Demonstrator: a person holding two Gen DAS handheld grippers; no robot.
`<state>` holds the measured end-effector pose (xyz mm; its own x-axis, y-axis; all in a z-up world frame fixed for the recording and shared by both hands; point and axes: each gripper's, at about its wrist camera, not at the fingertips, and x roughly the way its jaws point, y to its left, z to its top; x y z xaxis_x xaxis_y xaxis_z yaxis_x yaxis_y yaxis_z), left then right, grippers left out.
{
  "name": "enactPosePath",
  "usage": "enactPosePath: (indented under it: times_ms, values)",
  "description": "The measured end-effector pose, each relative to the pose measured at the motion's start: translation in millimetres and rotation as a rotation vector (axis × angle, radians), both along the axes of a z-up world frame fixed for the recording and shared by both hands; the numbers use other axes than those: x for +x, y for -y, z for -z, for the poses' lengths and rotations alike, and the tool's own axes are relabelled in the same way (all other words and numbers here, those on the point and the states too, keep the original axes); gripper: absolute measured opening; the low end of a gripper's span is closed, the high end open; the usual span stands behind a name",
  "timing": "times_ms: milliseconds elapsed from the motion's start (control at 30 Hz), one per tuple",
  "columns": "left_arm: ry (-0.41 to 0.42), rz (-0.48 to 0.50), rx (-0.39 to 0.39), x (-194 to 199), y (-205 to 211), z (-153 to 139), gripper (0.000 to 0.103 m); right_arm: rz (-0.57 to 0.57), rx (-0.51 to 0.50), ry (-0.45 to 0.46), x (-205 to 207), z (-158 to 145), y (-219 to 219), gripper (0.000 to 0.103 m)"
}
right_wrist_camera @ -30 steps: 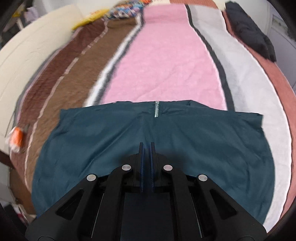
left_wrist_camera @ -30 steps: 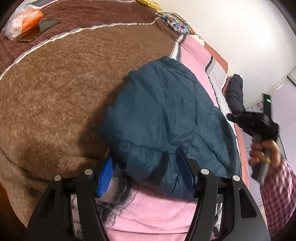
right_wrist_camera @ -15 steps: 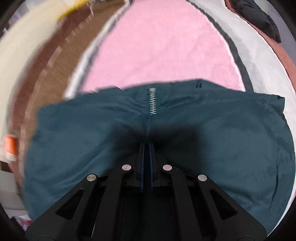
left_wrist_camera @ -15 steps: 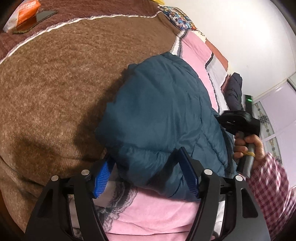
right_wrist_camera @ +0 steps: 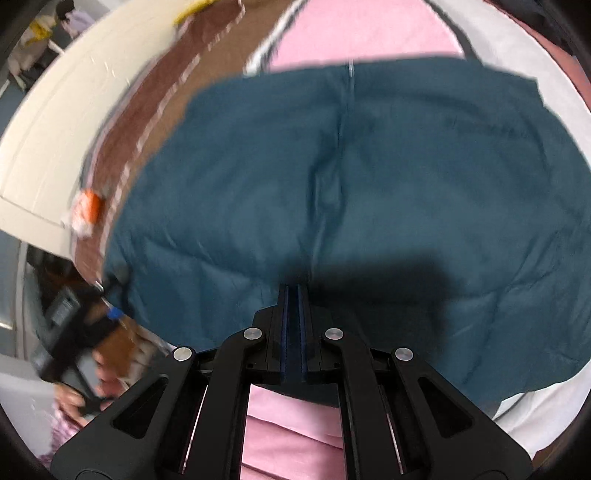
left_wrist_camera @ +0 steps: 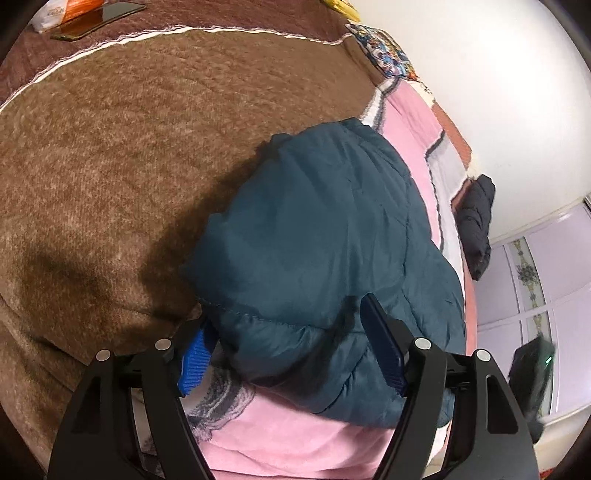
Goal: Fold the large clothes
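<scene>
A teal quilted jacket [left_wrist_camera: 332,240] lies folded on the striped bed blanket; it fills the right wrist view [right_wrist_camera: 369,177], zip at the far edge. My left gripper [left_wrist_camera: 291,347] is open, its blue pads on either side of the jacket's near corner, one pad under the hem. My right gripper [right_wrist_camera: 292,299] is shut, its tips over the jacket's near edge; whether it pinches fabric is unclear. The right gripper's body shows at the far right of the left wrist view [left_wrist_camera: 532,369].
The brown part of the blanket [left_wrist_camera: 110,147] spreads left, pink and white stripes [left_wrist_camera: 410,110] right. A phone [left_wrist_camera: 96,22] and an orange packet [right_wrist_camera: 86,210] lie at the bed's far side. A black garment [left_wrist_camera: 478,225] lies near the wall. A cream headboard [right_wrist_camera: 74,122] stands left.
My right gripper has pulled back and swung lower, so the jacket now fills its view and the left hand shows. The left gripper stayed at the jacket's corner, slightly closer.
</scene>
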<state>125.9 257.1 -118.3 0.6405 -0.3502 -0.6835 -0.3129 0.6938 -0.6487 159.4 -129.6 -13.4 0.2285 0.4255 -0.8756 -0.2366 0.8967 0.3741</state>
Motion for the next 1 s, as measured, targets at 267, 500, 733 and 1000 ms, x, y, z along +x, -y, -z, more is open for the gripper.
enactPosePath:
  times_ms: [267, 500, 733, 1000]
  values:
    - [-0.02, -0.025, 0.01, 12, 9, 10, 0.08, 0.031, 0.012, -0.073, 11, 42, -6, 0.0]
    - [0.012, -0.07, -0.067, 21, 7, 22, 0.061, 0.047, 0.034, -0.063, -1, 33, 8, 0.0]
    - [0.105, -0.006, 0.028, 12, 16, -7, 0.027, 0.097, 0.059, 0.088, -33, -23, 47, 0.003]
    - [0.219, 0.059, 0.207, -1, 41, -58, 0.025, 0.274, -0.003, 0.141, -40, -24, 123, 0.003]
